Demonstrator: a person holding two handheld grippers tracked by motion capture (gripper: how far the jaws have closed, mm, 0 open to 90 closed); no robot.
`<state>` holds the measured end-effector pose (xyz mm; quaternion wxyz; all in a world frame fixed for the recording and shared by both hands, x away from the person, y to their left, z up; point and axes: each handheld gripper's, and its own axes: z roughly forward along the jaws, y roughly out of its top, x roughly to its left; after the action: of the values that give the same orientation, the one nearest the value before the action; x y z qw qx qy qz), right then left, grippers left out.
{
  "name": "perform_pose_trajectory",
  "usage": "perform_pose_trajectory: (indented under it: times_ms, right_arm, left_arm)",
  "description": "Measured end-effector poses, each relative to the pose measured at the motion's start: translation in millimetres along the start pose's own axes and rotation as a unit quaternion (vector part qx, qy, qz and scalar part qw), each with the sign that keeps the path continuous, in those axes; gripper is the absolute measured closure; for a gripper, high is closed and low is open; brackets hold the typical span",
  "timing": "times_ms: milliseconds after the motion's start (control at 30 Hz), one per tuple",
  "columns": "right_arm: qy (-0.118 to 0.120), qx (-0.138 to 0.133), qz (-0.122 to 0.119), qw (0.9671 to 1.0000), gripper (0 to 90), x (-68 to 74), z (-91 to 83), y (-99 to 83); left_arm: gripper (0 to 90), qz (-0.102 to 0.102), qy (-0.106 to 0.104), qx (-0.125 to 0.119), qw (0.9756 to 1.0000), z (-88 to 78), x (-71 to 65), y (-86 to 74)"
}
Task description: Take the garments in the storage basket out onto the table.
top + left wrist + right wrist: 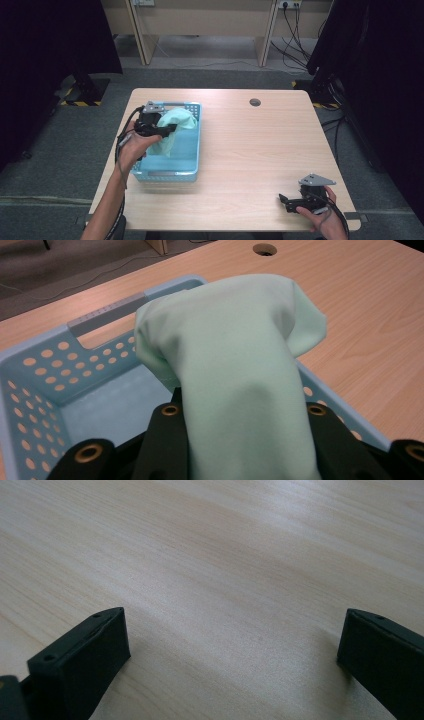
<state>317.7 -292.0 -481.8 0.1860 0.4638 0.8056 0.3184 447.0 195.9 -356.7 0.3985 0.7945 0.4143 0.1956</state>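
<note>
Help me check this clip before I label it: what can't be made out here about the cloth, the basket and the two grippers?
- Left gripper pads: left gripper view, the green cloth covers them.
- Blue basket floor: high view, partly behind cloth and hand; whether more lies inside is unclear.
- Cloth's lower end: left gripper view, cut off by the bottom edge.
- Right gripper body: right gripper view, cut off by the bottom edge.

Mint cloth [240, 390] drapes over the left gripper [240, 450], hiding where the jaws meet; its lower end runs off the frame's bottom edge. Blue basket [45, 390] cut off at left. Right gripper [232, 645] jaw bases cropped.
</note>
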Motion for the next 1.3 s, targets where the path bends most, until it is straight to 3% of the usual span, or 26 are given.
perform_pose_trajectory:
  times_ms: [367,733,967,1300]
  right_arm:
    - [0.000,0.001,0.001,1.0000,0.4,0.1,-0.1,0.0]
    - [0.000,0.001,0.001,1.0000,0.4,0.1,-0.1,0.0]
    - [0.000,0.001,0.001,1.0000,0.4,0.1,-0.1,0.0]
    - [0.000,0.001,0.001,1.0000,0.4,0.2,-0.1,0.0]
  left_arm:
    - [69.2,0.021,-0.008,-0.004,0.9997,2.0,-12.8,19.7]
    - [69.1,0.029,-0.028,-0.006,0.9992,6.8,-24.2,33.4]
    - [69.1,0.037,-0.047,-0.010,0.9982,8.7,-33.6,43.3]
    - [69.0,0.056,-0.054,-0.010,0.9969,12.6,-48.9,56.8]
